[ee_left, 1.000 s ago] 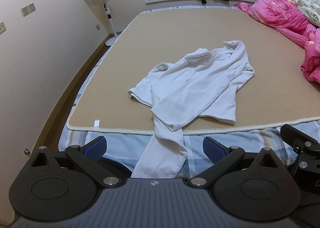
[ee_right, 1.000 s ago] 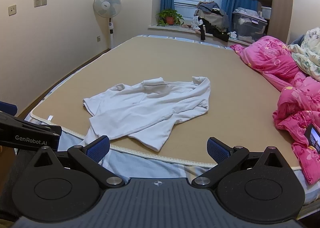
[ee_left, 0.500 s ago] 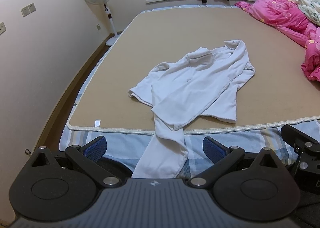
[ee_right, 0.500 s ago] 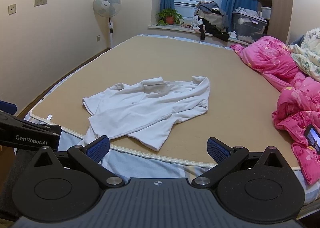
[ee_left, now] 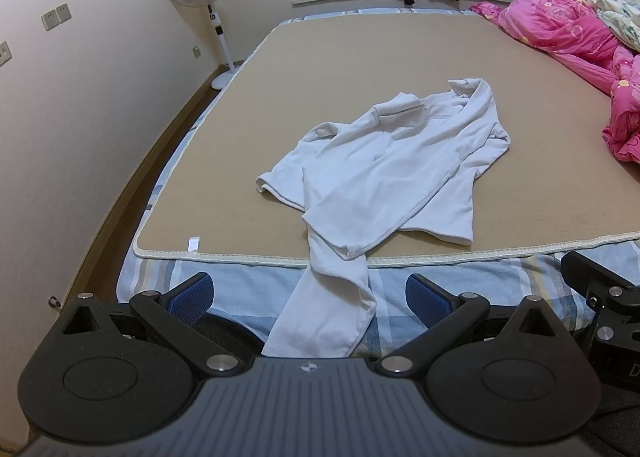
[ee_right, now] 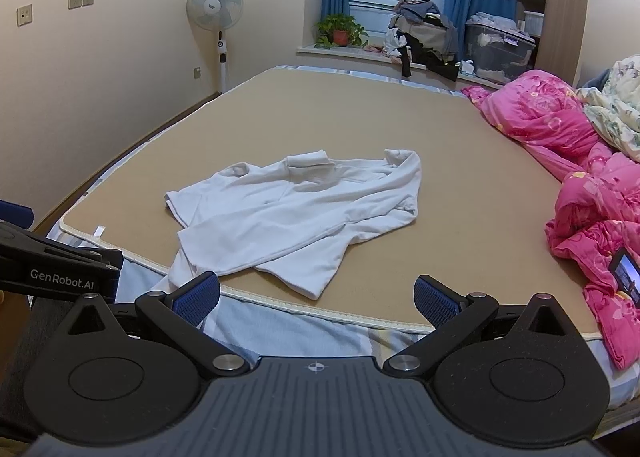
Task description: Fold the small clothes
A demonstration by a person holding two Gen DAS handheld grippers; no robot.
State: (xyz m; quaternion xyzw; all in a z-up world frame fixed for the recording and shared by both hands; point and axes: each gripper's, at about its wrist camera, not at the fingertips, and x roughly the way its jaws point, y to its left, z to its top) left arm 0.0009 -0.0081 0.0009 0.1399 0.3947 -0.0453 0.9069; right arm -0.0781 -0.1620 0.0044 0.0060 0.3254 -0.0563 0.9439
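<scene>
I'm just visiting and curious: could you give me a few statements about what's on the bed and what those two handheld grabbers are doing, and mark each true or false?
1. The white shirt lies crumpled on the tan mat. True.
2. One sleeve hangs over the mat's near edge. True.
3. The left gripper has its fingers closed on the sleeve. False: they are spread open, gripping nothing.
4. The right gripper holds the shirt's hem. False: it is open, short of the shirt.
5. The pink quilt covers the shirt. False: it is bunched at the bed's right side, apart from it.
</scene>
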